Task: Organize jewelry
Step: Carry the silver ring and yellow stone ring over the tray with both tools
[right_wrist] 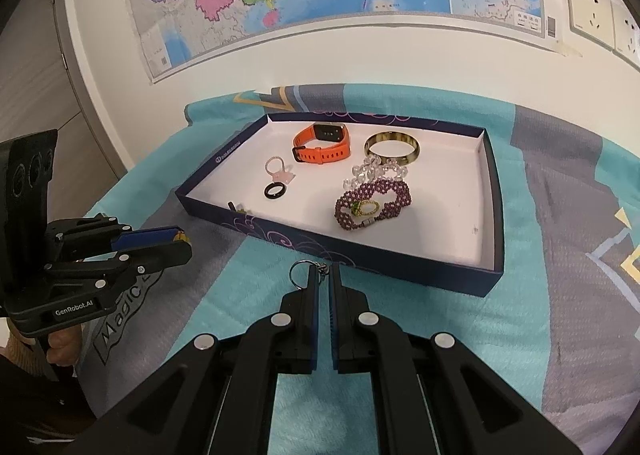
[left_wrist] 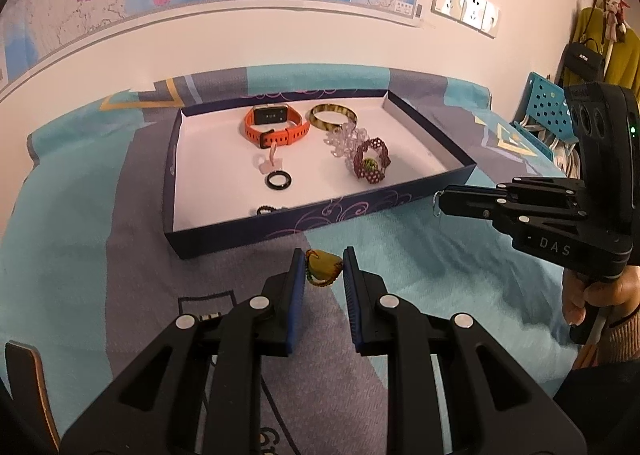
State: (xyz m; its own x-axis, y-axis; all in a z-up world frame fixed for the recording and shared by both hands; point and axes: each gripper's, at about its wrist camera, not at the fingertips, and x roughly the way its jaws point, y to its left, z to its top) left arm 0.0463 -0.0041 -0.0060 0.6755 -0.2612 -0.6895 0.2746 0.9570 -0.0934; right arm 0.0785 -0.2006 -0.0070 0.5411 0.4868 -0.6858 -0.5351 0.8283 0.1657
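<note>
Black left hand-held gripper (left_wrist: 323, 269) tilts downward, clamping an amber pendant (left_wrist: 323, 267).

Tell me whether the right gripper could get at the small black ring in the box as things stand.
Probably not yet. The right gripper is shut on a metal key ring, so it is occupied. Otherwise the way looks free: the small black ring lies alone on the open box's white floor.

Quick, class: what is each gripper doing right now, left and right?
Left gripper: closed on an amber bead pendant.
Right gripper: shut, pinching a small metal key ring.
</note>
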